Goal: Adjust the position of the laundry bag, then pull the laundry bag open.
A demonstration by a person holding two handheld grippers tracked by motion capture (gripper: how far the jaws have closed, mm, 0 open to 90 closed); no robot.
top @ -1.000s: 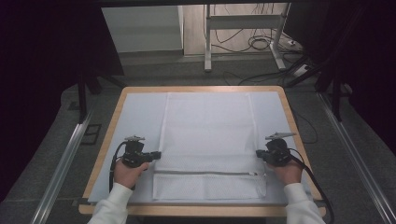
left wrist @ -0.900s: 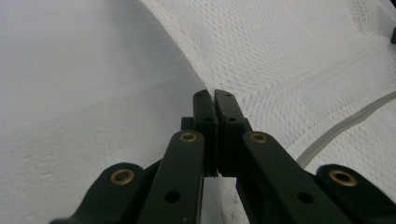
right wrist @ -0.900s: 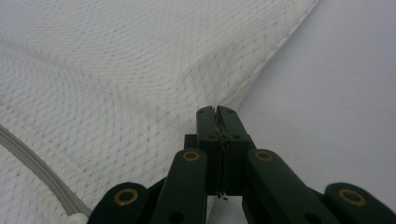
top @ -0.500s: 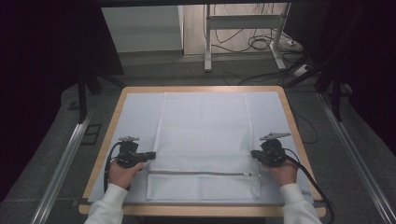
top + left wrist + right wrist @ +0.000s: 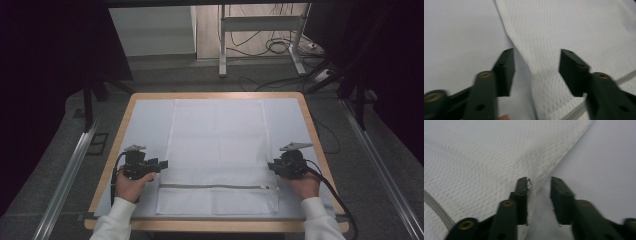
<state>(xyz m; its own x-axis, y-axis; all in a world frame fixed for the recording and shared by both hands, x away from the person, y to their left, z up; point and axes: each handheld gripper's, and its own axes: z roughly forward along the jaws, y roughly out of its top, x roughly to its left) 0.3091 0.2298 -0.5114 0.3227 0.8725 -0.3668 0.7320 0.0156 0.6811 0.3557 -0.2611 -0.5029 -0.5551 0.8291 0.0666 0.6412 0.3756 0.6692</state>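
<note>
Mesh bag [image 5: 216,150] lies flat, zipper [image 5: 218,186] closed; both grippers' fingers [image 5: 505,71] released at its edges.

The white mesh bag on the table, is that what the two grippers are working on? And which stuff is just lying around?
Part of the job:
- mesh bag with its zipper
- left gripper, fingers open at the bag's edge
- right gripper, fingers open at the other edge

Just lying about:
- cables on the floor
- metal stand
</note>
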